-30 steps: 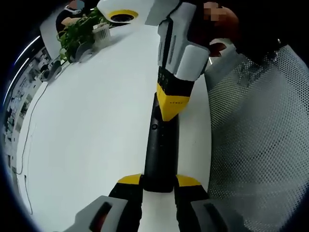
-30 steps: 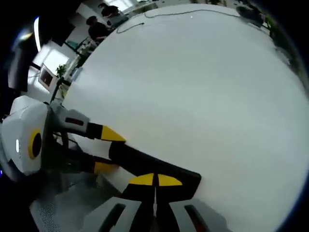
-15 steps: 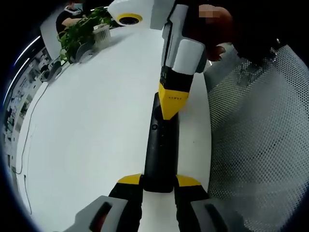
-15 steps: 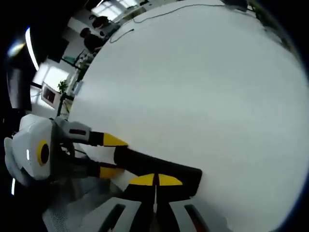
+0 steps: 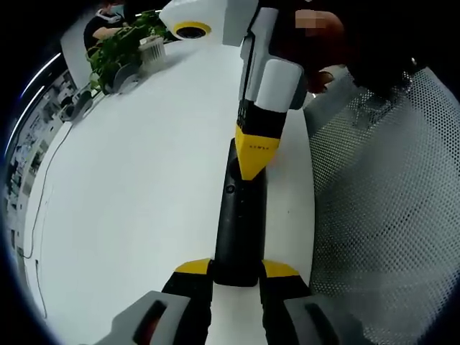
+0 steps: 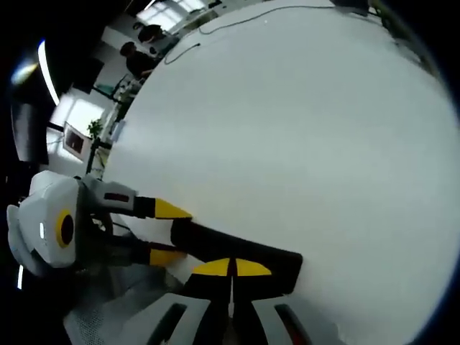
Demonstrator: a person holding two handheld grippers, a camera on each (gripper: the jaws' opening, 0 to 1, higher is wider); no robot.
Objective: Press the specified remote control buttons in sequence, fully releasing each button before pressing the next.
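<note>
Black remote [image 5: 239, 223] lying flat on the white table [image 5: 136, 187], near the table's edge, beside a mesh chair back [image 5: 388, 215]

Left gripper [image 5: 237, 272] pinching the near end of the remote between yellow tips, one on each side, steadying it. Seen in the right gripper view too, coming in from the left [image 6: 164, 231], tips either side of the remote [image 6: 237, 248]

Right gripper [image 6: 231, 268] pressed together, yellow tips meeting with no gap, pointing down at the far end of the remote. From the left gripper view, its yellow tip [image 5: 257, 147] resting on or just above the top face of the remote; contact not clear enough to call

Judged as mid-sequence: a press in progress or just at the point of touching or lifting. No telling which button, nor how many already pressed, since button labels too small to read and no screen or target device visible. Left to do, by judgement: full release, then whatever presses remain

Potted plant [image 5: 118, 47] far across the table, a thin cable [image 5: 43, 187] along its far edge
</note>
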